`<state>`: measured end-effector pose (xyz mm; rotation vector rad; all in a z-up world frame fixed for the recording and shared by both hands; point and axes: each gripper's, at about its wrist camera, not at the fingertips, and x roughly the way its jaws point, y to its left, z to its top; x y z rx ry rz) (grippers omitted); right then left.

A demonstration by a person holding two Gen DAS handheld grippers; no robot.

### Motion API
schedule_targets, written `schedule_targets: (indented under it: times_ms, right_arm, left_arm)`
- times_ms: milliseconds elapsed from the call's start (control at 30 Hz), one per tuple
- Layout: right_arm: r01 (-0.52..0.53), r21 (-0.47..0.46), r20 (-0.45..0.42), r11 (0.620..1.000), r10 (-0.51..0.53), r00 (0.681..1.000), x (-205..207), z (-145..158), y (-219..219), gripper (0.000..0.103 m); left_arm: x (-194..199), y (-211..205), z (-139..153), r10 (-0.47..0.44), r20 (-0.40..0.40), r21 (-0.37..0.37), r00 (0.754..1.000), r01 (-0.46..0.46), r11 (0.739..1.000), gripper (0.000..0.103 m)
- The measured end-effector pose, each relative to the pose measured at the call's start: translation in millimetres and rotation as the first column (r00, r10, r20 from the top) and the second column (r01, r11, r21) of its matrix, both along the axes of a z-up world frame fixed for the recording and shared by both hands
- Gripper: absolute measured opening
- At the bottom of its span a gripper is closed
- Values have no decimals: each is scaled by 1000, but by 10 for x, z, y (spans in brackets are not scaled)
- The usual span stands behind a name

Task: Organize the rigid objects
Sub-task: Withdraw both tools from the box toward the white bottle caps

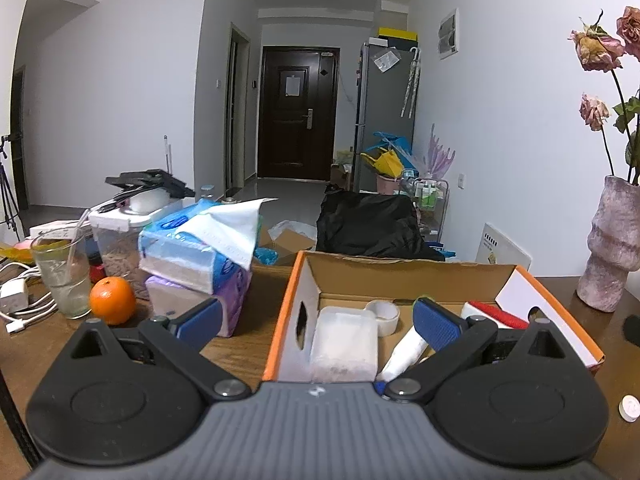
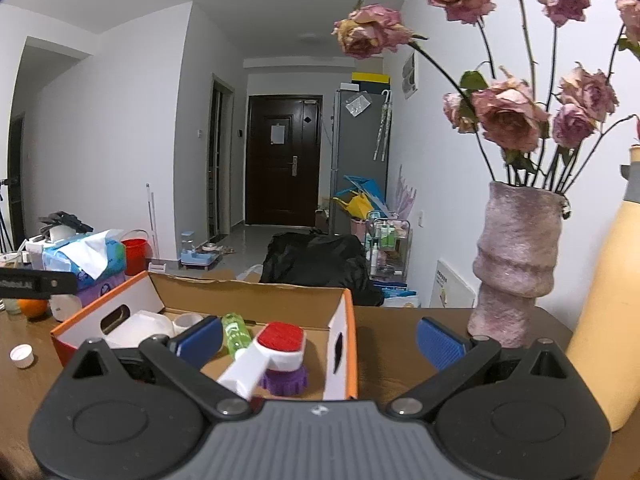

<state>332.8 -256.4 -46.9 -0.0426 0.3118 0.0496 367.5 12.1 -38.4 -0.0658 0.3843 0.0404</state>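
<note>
Both the left gripper (image 1: 320, 316) and right gripper (image 2: 320, 338) hang released and empty over the orange-edged cardboard box (image 2: 351, 344) on the brown wooden table (image 2: 396, 344).

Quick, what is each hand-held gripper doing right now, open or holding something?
Left hand-held gripper: open, holding nothing.
Right hand-held gripper: open, holding nothing.

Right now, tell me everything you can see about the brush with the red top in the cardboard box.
The brush has a white plastic body and a long white handle, with a flat red pad on top that looks like fabric. It lies tilted inside the cardboard box, near the box's right wall, with its handle pointing toward the camera. Its head rests on a purple ridged piece, and a green bottle lies just beside it on the left. Neither gripper touches it.
</note>
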Motion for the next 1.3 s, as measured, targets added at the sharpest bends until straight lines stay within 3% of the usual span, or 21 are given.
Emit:
schedule_targets:
  times_ms: [367, 933, 1300]
  right_arm:
    - [42, 5, -23, 999, -41, 999, -294, -125, -298, 103]
    - [121, -41, -168, 992, -126, 978, -481, -547, -666, 103]
    - [153, -22, -276, 988, -153, 949, -140, -845, -862, 82]
  left_arm:
    - [-240, 335, -120, 37, -31, -7, 999, -38, 999, 103]
    - [-551, 810, -353, 109, -91, 32, 990, -107, 994, 103]
    - [-487, 851, -433, 107, -121, 30, 987, -104, 994, 103]
